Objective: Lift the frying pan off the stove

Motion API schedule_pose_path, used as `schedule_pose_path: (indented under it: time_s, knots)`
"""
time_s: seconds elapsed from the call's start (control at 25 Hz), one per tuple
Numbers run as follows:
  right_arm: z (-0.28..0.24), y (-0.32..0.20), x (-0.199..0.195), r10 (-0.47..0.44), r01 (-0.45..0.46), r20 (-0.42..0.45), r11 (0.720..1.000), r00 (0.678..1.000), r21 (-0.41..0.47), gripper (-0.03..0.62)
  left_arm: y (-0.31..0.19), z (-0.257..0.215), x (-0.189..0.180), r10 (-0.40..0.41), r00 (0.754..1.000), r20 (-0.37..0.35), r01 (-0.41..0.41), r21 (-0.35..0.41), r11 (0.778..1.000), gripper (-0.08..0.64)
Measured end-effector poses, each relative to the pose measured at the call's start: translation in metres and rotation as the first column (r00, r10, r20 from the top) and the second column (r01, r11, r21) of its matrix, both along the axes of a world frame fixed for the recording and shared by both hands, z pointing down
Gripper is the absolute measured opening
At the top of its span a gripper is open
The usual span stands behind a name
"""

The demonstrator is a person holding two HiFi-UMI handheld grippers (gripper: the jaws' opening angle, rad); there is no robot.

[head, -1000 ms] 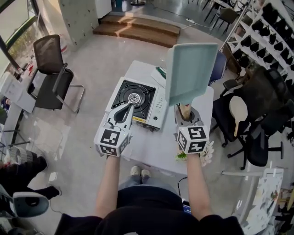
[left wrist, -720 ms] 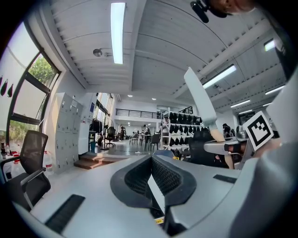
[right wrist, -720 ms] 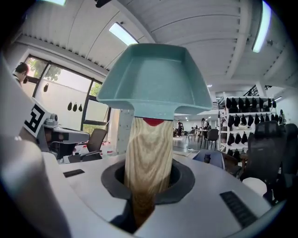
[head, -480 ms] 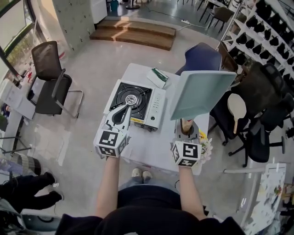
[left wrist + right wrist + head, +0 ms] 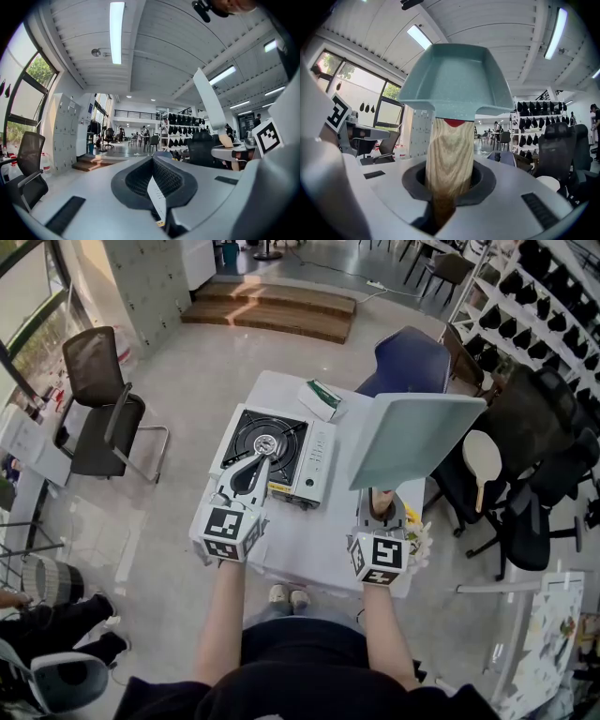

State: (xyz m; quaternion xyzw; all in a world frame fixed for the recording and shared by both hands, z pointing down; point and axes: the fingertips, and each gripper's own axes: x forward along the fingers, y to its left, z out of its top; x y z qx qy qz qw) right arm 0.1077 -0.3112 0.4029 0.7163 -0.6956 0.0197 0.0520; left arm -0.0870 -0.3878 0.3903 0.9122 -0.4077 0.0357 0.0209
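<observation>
Head view, looking steeply down. White table [image 5: 309, 542] in the middle of an open pale floor, with a portable gas stove [image 5: 277, 456] toward its left side, burner grate in full view, and a small green-and-white box [image 5: 321, 397] near the far edge.

Free floor wide on the left and beyond the table, up to the wooden steps [image 5: 272, 306]. Black mesh chair [image 5: 98, 399] well apart on the left. Tighter on the right: blue chair [image 5: 412, 362] just past the far right corner, black office chairs [image 5: 525, 465] close beside the right edge, shelving [image 5: 553, 296] behind them.

Square teal frying pan [image 5: 417, 437] [image 5: 457, 79] off the stove – raised to its right, tilted, overhanging the table's right edge near the blue chair, broad face turned toward the head camera.

Right gripper [image 5: 380, 507] [image 5: 447, 187] over the near right part of the table, jaws clamped on the pan's wooden handle [image 5: 379, 495] [image 5: 449, 154], pan rising beyond the jaws.

Left gripper [image 5: 253, 470] [image 5: 157, 187] pointing level at the stove's near edge, jaws drawn together with nothing between them.

Both forearms stretched forward, roughly parallel, well apart – marker cubes nearest the body, left hand before the stove, right hand near the table's near right corner.
</observation>
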Motion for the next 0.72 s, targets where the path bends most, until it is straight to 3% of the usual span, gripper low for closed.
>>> schedule_pose_path:
  time_s: [0.72]
  knots:
    - [0.0034,0.0007,0.0058,0.021,-0.021,0.023,1.000,1.000,-0.008,0.054,0.0023,0.0017,0.0069,0.011,1.000,0.004,-0.011,-0.002,1.000,0.018]
